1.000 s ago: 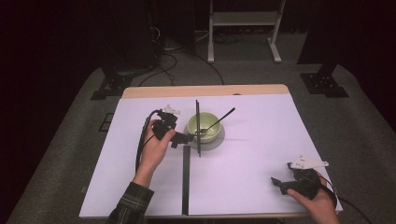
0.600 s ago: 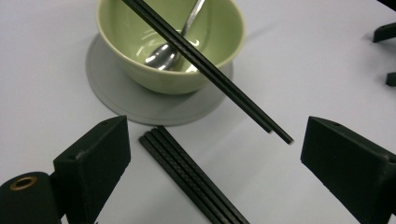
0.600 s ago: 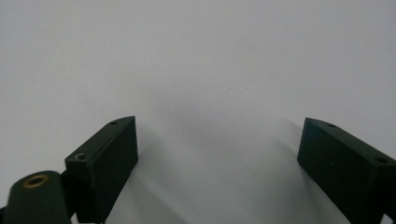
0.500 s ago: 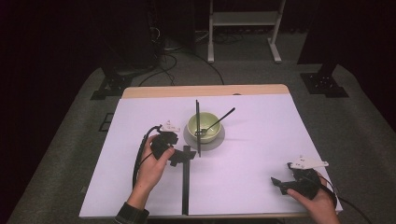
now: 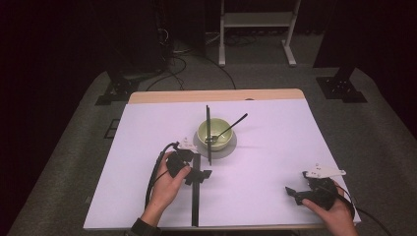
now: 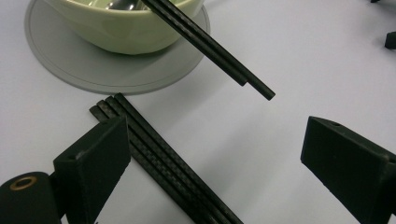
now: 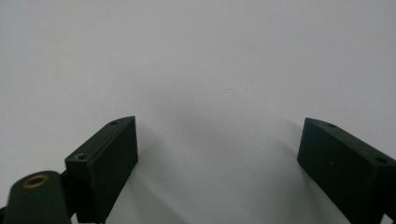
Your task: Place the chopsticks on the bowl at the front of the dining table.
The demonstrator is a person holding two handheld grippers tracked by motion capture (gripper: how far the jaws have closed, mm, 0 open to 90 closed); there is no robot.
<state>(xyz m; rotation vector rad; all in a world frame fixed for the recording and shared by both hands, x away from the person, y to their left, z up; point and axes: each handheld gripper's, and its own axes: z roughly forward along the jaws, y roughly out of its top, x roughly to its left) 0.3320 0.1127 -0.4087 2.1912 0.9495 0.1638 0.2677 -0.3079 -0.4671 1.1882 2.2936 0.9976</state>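
High view. A white sheet (image 5: 275, 162) covers the table, leaving a bare wooden strip (image 5: 216, 95) along the far edge at 12 o'clock. Grey carpet (image 5: 378, 128) surrounds the table; the room beyond is dark, with a white stand (image 5: 255, 29) at 12 o'clock, loose cables (image 5: 172, 59) at 11 o'clock and black bases at 10 and 2 o'clock.

Near the centre of the sheet a pale green bowl (image 5: 214, 133) sits on a grey round mat (image 5: 231, 146). A dark spoon (image 5: 231, 126) rests in the bowl, its handle pointing to 2 o'clock. One pair of black chopsticks (image 5: 208, 129) lies across the bowl rim along the 12-to-6 line; a second black bundle (image 5: 195, 196) lies flat on the sheet from just below the mat toward 6 o'clock.

The left gripper (image 5: 199, 175), at 7 o'clock from the bowl, has its jaws wide apart over the near end of the flat bundle; in the left gripper view one jaw stands just above that bundle (image 6: 163, 158) and grips nothing. The right gripper (image 5: 293, 192), at 4 o'clock and well apart from the bowl, likewise has its jaws spread over bare sheet (image 7: 196, 70).

The number of sticks in the flat bundle is hard to count. The bowl (image 6: 126, 23) is cut off at the top of the left gripper view, and the person's forearms are cropped at 6 o'clock.
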